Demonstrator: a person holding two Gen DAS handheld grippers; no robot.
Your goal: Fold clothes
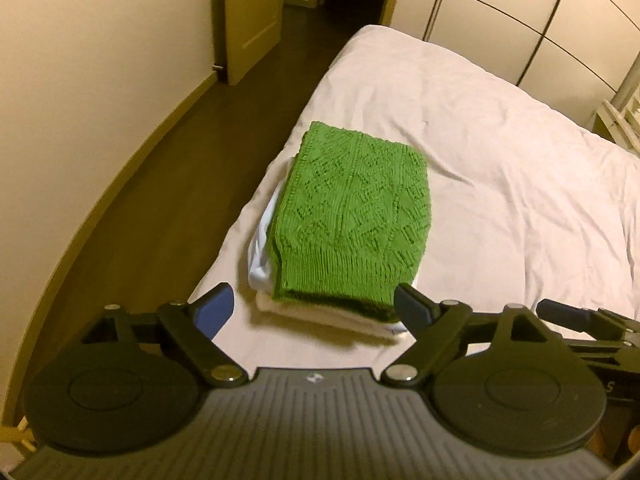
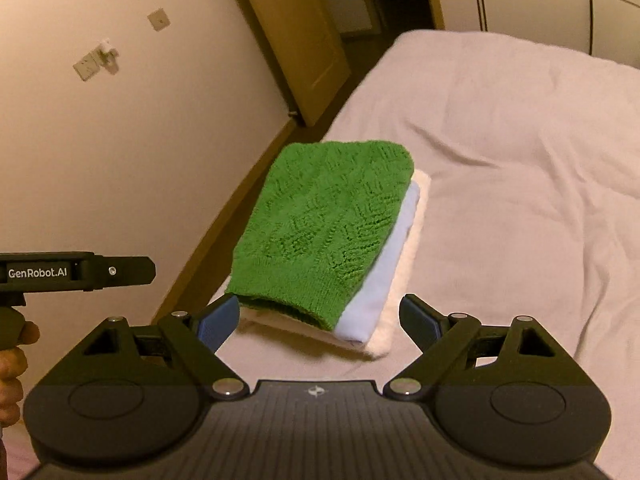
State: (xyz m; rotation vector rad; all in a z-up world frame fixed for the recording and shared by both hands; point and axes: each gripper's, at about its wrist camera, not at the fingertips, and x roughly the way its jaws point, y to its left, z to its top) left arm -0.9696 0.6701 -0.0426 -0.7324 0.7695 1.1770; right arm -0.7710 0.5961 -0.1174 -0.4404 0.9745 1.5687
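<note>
A folded green knit sweater point(image 1: 352, 216) lies on top of a small stack of clothes near the edge of a bed point(image 1: 500, 168) covered with a pale, wrinkled sheet. Under the sweater sits a folded light blue garment point(image 2: 384, 272), and under that a folded cream-white garment point(image 2: 404, 280), whose edges stick out past the green knit on one side. The sweater's ribbed hem faces the cameras, and its lacy pattern shows across the top. The left tongs point(image 1: 314, 312) hang just short of the near end of the stack, their blue-padded fingers spread wide apart with nothing between them. The right tongs point(image 2: 320, 318) hover in much the same place from a slightly different angle, also spread wide and empty, with the near corner of the stack showing in the gap between the fingers. In the right wrist view the body of the left tool, marked with white lettering, reaches in from the left edge, and the person's left hand point(image 2: 12, 356) is partly visible gripping its handle. Beside the bed runs a strip of dark floor point(image 1: 172, 184) along a cream wall point(image 1: 100, 80), with an open door point(image 1: 252, 20) further back and pale wardrobe panels point(image 1: 520, 8) beyond the far end of the bed.
</note>
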